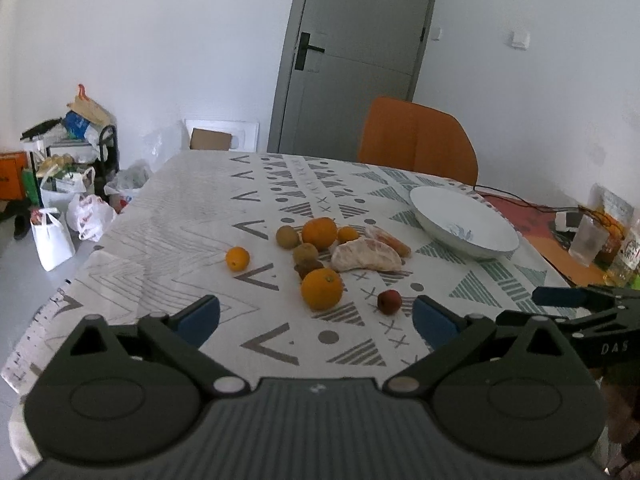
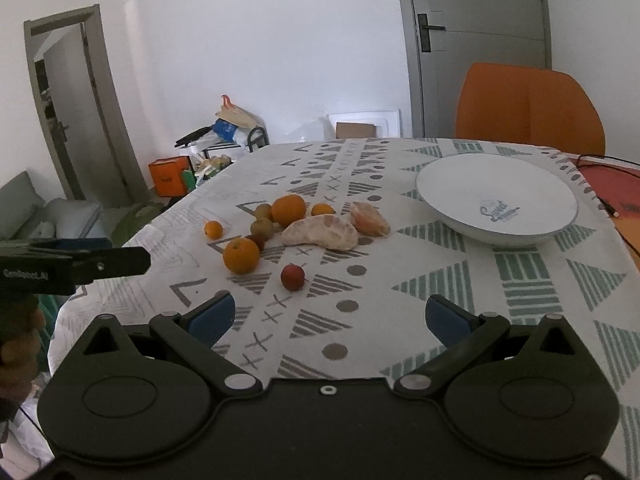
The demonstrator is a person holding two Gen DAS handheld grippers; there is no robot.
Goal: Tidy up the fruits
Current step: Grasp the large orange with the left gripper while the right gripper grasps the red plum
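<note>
Big patterned tablecloth [image 2: 520, 280] across the table, orange chair [image 2: 528, 108] tucked in behind, grey door [image 1: 352, 56] beyond

White bowl [image 2: 496, 196] sitting empty at the far right, well apart from the fruit, nothing loaded yet

Left gripper [image 1: 316, 316] low at the near edge, blue fingers spread wide, nothing between them; right gripper [image 2: 328, 316] just the same, wide apart and empty, each visible in the other's view off to the side

Fruit bunched mid-table: peeled pomelo segment [image 2: 320, 234] the biggest piece, a second peeled citrus piece [image 2: 370, 218] touching it on the bowl side; large orange [image 2: 241, 255] nearest on the left, another orange [image 2: 289, 210] further back; brownish kiwis [image 2: 263, 227] wedged between them, small citrus [image 2: 213, 229] off alone at the left, another small citrus [image 2: 322, 209] behind the pomelo; little red fruit [image 2: 293, 277] out front on its own, closest to both grippers

Likely trouble from here: round fruit rolling off on a glancing pinch, especially the loner near the left edge; peeled segments soft, easily crushed or torn under a hard squeeze; tight cluster, so fingers going for one piece could well nudge its neighbours; loose cloth prone to snagging and dragging; both grippers converging on the red fruit a collision risk
</note>
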